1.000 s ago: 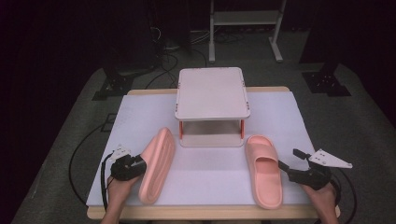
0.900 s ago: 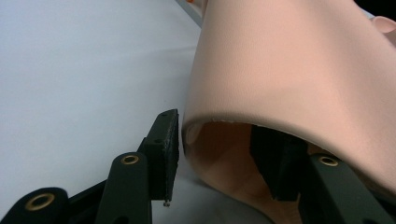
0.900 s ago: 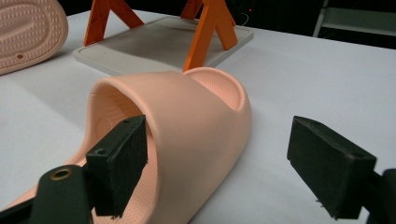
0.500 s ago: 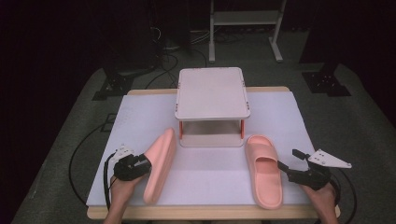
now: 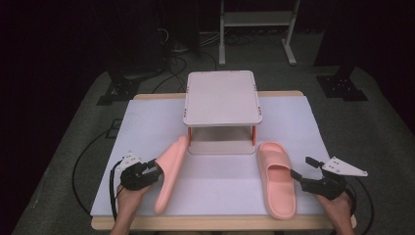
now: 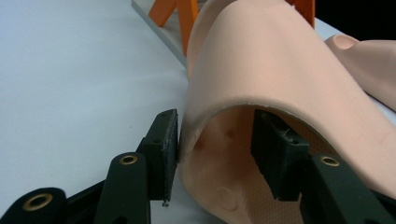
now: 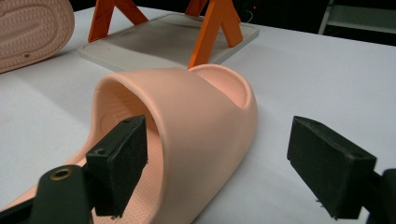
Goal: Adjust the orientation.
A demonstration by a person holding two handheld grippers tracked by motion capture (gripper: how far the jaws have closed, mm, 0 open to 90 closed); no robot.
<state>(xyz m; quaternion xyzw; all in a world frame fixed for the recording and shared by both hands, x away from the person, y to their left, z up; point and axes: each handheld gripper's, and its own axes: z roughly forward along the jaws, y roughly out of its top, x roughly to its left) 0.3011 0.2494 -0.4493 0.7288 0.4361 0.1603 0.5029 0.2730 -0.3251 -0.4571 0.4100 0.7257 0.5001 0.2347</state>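
Note:
A pink left slipper (image 5: 169, 171) stands tipped on its side edge on the white table cover, sole facing right. My left gripper (image 5: 154, 169) is shut on the side wall of its strap (image 6: 261, 70): one pad presses the outside, the other sits inside the opening. The right slipper (image 5: 276, 181) lies flat, toe toward the rack. My right gripper (image 5: 301, 166) is open at that slipper's outer side. In the right gripper view, one jaw reaches into the strap opening (image 7: 196, 116) and the other hovers over bare table.
A small two-level rack (image 5: 222, 98) with orange legs stands at the middle back of the table, its base tray (image 7: 163, 37) just beyond both slippers' toes. The white cover (image 5: 147, 122) ends close behind both hands at the table's front edge.
My left gripper has shifted slightly right with the tipped slipper, whose heel end swung a little rightward. The right gripper and the flat slipper have barely moved.

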